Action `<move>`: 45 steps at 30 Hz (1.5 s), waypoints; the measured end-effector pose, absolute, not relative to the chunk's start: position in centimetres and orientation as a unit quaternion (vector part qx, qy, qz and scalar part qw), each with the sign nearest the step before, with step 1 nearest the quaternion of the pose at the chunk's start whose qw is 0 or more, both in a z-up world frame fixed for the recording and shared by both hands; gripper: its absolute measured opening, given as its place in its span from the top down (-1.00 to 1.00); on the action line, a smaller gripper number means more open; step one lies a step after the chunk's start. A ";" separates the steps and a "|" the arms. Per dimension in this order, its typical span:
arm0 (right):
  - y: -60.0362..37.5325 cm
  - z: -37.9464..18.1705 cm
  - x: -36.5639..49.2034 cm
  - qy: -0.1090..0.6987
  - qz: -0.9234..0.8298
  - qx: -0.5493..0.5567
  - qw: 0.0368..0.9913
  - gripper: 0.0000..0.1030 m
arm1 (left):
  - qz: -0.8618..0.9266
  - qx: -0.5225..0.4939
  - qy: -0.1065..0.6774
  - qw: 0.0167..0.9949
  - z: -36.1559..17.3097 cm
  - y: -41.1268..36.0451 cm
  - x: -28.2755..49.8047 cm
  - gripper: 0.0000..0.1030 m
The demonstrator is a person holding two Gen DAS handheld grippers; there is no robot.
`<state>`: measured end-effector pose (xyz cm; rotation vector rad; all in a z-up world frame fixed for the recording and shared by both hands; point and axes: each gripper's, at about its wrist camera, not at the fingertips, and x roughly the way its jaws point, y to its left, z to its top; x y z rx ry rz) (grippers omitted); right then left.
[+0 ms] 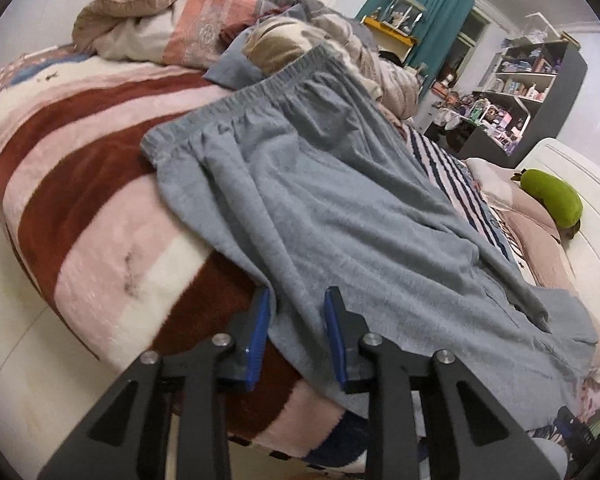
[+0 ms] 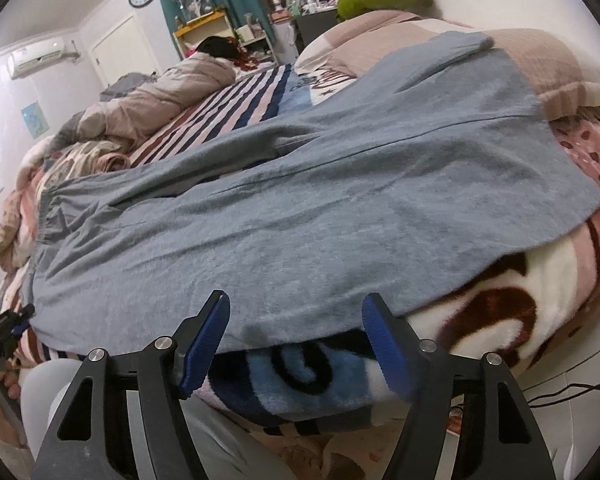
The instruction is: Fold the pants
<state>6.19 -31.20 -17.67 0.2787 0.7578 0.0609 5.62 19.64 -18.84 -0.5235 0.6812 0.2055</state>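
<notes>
Grey pants (image 1: 340,208) lie spread along the near side of a bed, elastic waistband (image 1: 236,108) away in the left wrist view. In the right wrist view the pants (image 2: 300,208) run from the waistband at left to the leg hems (image 2: 500,92) at right. My left gripper (image 1: 298,300) is open, its blue pads straddling the near edge of the pants, fabric between them. My right gripper (image 2: 296,308) is open wide at the near edge of the pants, not touching them. The left gripper also shows at the far left of the right wrist view (image 2: 8,326).
The bed carries a red, pink and white striped blanket (image 1: 80,184). Crumpled quilts and pillows (image 1: 172,28) are piled at the far side. A green plush toy (image 1: 552,196) lies by the white headboard. Shelves (image 1: 532,80) and a teal curtain stand beyond. A cable runs on the floor (image 2: 572,392).
</notes>
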 end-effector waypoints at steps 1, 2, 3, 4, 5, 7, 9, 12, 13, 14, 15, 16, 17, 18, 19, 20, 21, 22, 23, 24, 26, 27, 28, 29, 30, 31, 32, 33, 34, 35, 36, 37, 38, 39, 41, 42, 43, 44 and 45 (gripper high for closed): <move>-31.5 -17.7 6.0 0.368 0.027 0.137 0.919 -0.25 | 0.093 -0.259 0.333 0.902 -19.0 19.5 5.6 0.37; -32.0 -17.7 5.8 0.368 0.023 0.142 0.919 -0.25 | 0.083 -0.265 0.335 0.900 -19.1 19.4 5.6 0.17; -32.4 -17.8 5.6 0.368 0.021 0.145 0.918 -0.25 | 0.068 -0.273 0.335 0.899 -19.1 19.2 5.7 0.06; -33.0 -18.0 5.3 0.370 0.017 0.150 0.917 -0.25 | 0.060 -0.274 0.337 0.899 -19.1 18.9 5.7 -0.08; -33.5 -18.1 5.1 0.369 0.013 0.154 0.916 -0.25 | 0.058 -0.270 0.340 0.899 -19.0 18.7 5.8 -0.10; -34.2 -18.4 4.9 0.367 0.011 0.163 0.916 -0.25 | 0.066 -0.257 0.347 0.899 -19.0 18.3 6.2 -0.10; -34.8 -18.5 5.0 0.360 0.009 0.171 0.917 -0.25 | 0.071 -0.267 0.347 0.897 -19.1 18.3 6.4 -0.10; -35.3 -18.5 5.5 0.348 0.002 0.183 0.920 -0.25 | 0.070 -0.291 0.338 0.892 -19.1 18.9 6.7 -0.08; -35.3 -18.5 5.6 0.344 -0.001 0.185 0.921 -0.27 | 0.072 -0.292 0.335 0.893 -19.2 19.0 6.9 0.04; -35.5 -18.4 5.9 0.338 -0.003 0.188 0.922 -0.29 | 0.077 -0.290 0.334 0.893 -19.2 19.1 7.0 0.22; -35.5 -18.3 6.1 0.332 -0.006 0.190 0.924 -0.29 | 0.082 -0.291 0.333 0.893 -19.3 19.3 7.1 0.30; -35.5 -18.2 6.2 0.326 -0.010 0.189 0.926 -0.28 | 0.086 -0.294 0.331 0.892 -19.3 19.5 7.2 0.47; -35.5 -18.1 6.4 0.321 -0.012 0.189 0.928 -0.18 | 0.086 -0.299 0.329 0.892 -19.3 19.6 7.1 0.63; -35.6 -17.9 6.6 0.315 -0.016 0.188 0.930 -0.08 | 0.086 -0.301 0.327 0.891 -19.2 19.7 7.1 0.73; -35.7 -17.7 6.7 0.310 -0.020 0.187 0.932 0.19 | 0.085 -0.300 0.325 0.893 -19.0 19.8 7.0 0.84; -35.8 -17.4 6.9 0.307 -0.022 0.187 0.933 0.46 | 0.084 -0.297 0.322 0.895 -18.8 19.7 6.9 0.87; -35.9 -17.2 7.1 0.306 -0.019 0.186 0.934 0.56 | 0.083 -0.294 0.318 0.898 -18.5 19.6 6.7 0.89; -36.0 -16.8 7.3 0.303 -0.018 0.184 0.935 0.78 | 0.083 -0.287 0.310 0.903 -17.9 19.4 6.6 0.90; -36.1 -16.5 7.4 0.300 -0.022 0.180 0.937 0.89 | 0.083 -0.281 0.305 0.906 -17.5 19.2 6.5 0.91; -36.1 -16.0 7.6 0.295 -0.024 0.176 0.939 0.89 | 0.084 -0.274 0.298 0.910 -16.9 19.1 6.5 0.91; -36.1 -14.9 7.8 0.283 -0.015 0.166 0.945 0.94 | 0.081 -0.258 0.286 0.919 -15.5 18.6 6.3 0.92; -35.9 -14.3 7.9 0.275 -0.012 0.159 0.948 0.94 | 0.079 -0.253 0.281 0.922 -15.0 18.5 6.3 0.92; -35.8 -13.8 7.9 0.266 -0.008 0.155 0.952 0.95 | 0.078 -0.245 0.272 0.927 -14.1 18.4 6.2 0.92; -35.5 -13.3 8.0 0.257 -0.003 0.151 0.955 0.96 | 0.080 -0.242 0.265 0.930 -13.5 18.2 6.0 0.92; -35.4 -12.7 8.1 0.248 0.003 0.145 0.958 0.97 | 0.081 -0.237 0.255 0.934 -12.8 18.2 5.8 0.92; -35.2 -12.1 8.3 0.239 0.008 0.139 0.961 0.97 | 0.081 -0.235 0.248 0.936 -12.2 18.2 5.7 0.93; -35.0 -11.5 8.4 0.233 0.012 0.133 0.963 0.98 | 0.079 -0.234 0.243 0.938 -11.7 18.2 5.7 0.93; -35.0 -11.0 8.8 0.228 0.017 0.128 0.965 0.98 | 0.076 -0.234 0.238 0.940 -11.1 18.3 5.9 0.93; -34.9 -10.4 9.2 0.222 0.023 0.128 0.966 0.98 | 0.074 -0.232 0.237 0.941 -10.7 18.3 6.1 0.93; -35.0 -9.9 9.5 0.218 0.029 0.129 0.967 0.98 | 0.074 -0.225 0.233 0.943 -10.1 18.3 6.4 0.93; -35.1 -9.4 10.2 0.216 0.036 0.129 0.967 0.98 | 0.073 -0.217 0.231 0.946 -9.7 18.2 6.7 0.93; -35.2 -9.0 10.8 0.214 0.042 0.129 0.967 0.98 | 0.070 -0.210 0.231 0.948 -9.2 18.1 7.3 0.93; -35.3 -8.5 11.5 0.211 0.047 0.127 0.968 0.98 | 0.067 -0.207 0.230 0.949 -8.9 18.1 7.8 0.93; -35.3 -8.0 12.3 0.209 0.052 0.123 0.969 0.98 | 0.062 -0.206 0.228 0.949 -8.5 18.2 8.5 0.93; -35.3 -7.1 14.0 0.205 0.053 0.111 0.971 0.98 | 0.059 -0.198 0.226 0.952 -7.8 18.3 9.9 0.93; -35.3 -6.7 15.1 0.204 0.055 0.105 0.972 0.98 | 0.060 -0.189 0.225 0.954 -7.5 18.2 10.7 0.93; -35.3 -6.5 15.7 0.203 0.057 0.101 0.972 0.98 | 0.059 -0.182 0.224 0.956 -7.2 18.1 11.3 0.93; -35.2 -6.3 16.7 0.203 0.058 0.095 0.973 0.98 | 0.056 -0.173 0.224 0.957 -6.9 18.0 12.4 0.93; -35.2 -6.1 17.6 0.203 0.057 0.088 0.973 0.98 | 0.052 -0.168 0.224 0.959 -6.7 18.0 13.5 0.93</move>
